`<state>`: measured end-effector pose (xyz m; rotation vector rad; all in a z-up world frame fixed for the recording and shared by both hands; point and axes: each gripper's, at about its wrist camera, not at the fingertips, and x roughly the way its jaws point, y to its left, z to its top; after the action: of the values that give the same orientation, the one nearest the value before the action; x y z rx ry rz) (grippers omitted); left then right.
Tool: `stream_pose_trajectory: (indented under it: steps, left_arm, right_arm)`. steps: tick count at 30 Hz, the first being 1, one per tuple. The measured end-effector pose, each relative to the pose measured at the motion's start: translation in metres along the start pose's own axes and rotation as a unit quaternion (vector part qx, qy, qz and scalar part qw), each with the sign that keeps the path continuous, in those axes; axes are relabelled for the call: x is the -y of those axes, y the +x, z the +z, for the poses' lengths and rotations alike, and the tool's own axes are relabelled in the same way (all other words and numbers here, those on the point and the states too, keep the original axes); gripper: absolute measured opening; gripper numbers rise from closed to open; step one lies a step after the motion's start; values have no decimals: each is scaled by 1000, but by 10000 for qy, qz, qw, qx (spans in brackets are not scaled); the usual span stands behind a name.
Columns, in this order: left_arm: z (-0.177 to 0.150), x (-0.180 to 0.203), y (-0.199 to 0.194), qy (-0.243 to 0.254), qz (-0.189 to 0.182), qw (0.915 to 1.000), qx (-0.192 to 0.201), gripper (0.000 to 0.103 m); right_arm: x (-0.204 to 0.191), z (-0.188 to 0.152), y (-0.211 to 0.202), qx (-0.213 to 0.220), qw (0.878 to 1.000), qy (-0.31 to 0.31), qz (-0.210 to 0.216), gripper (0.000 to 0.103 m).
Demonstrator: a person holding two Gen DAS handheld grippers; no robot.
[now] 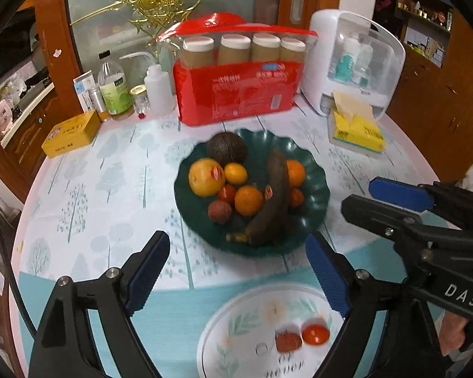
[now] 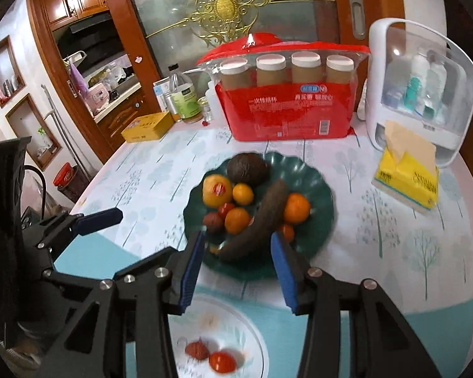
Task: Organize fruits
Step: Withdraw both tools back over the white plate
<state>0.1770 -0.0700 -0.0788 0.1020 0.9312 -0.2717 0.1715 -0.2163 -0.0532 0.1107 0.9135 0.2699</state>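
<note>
1. Both grippers hang over the bench with nothing between their pads: the left gripper is spread wide, and the right gripper stands partly open and empty.
2. At the centre of both views sits the green bowl, holding an avocado, a large yellow fruit, several oranges, a lychee, a small tomato and a dark, overripe banana lying across the heap.
3. At the lower edge of the frame, just in front of the bowl, the white plate already carries a lychee and a tomato, side by side and nearly touching.
4. My reading is that sorting is under way: small red fruit go to the plate, and both grippers are between picks, facing the bowl.
5. The next pick calls for lowering one gripper into the bowl onto a single small fruit, likely the remaining lychee or tomato, without nudging the banana or the neighbouring oranges.
6. Motion blur softens the fruit, so fine contacts are unclear.
</note>
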Motion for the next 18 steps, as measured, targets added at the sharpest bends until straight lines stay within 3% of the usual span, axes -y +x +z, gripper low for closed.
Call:
stream_pose_trajectory:
  steps: [13,18]
  left_arm:
    - [-94,10,10,-130,-203,9982,-558,87]
    - [-112,7,19,-275,-284,9970,-666,87]
  right_arm:
    - [-1,-94,-10,-376,9989,-136,-242,45]
    - [2,-125,-3,-565,9979,-122,-293,45]
